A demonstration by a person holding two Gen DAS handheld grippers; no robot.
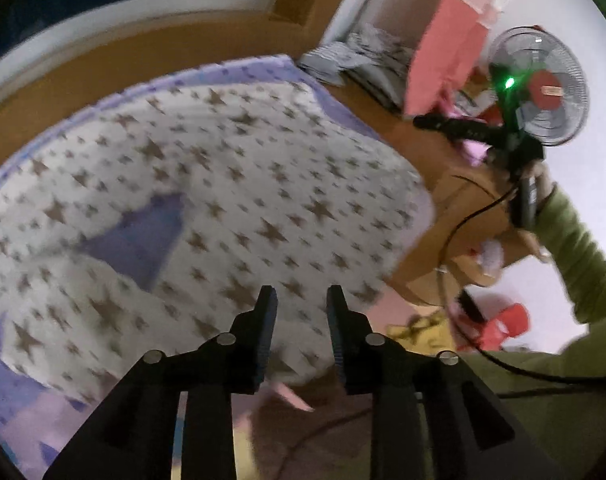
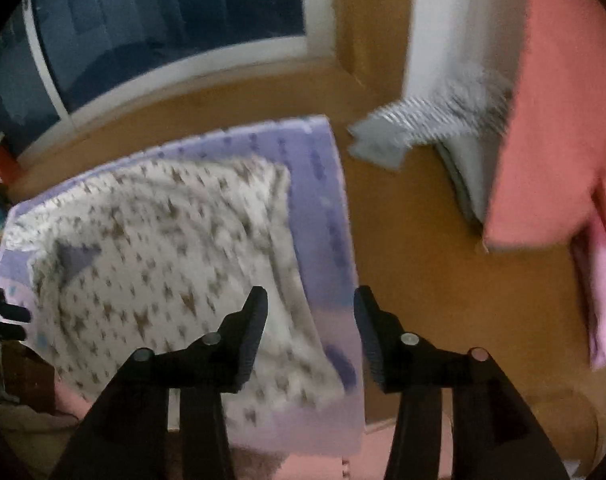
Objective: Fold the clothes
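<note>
From the left wrist, the left hand-held gripper (image 1: 302, 296) hangs with its jaws a little apart and nothing between them, just over the near edge of the star-print garment (image 1: 207, 200), which lies spread on the purple foam mat (image 1: 343, 108) on the wooden floor. I'd judge a fold has just been laid, so the thing to do well now is lift clear without dragging that near edge, then check the layers sit square before choosing the next corners. Beyond the garment's right side, the right hand-held gripper (image 1: 443, 124) shows in the person's hand, though from here I cannot tell how its jaws stand; a fan (image 1: 543, 88) stands behind it. Everything is smeared by motion, and the garment's near hem is cut off behind the black fingers. From the right wrist, the right hand-held gripper (image 2: 311, 304) plainly stands open and empty, above the garment's right edge where the mat begins. A small dark gap of mat shows through at the garment's far left; whether that marks a sleeve or a crease I can't make out. A grey striped pile (image 2: 423, 120) lies well beyond the mat.
</note>
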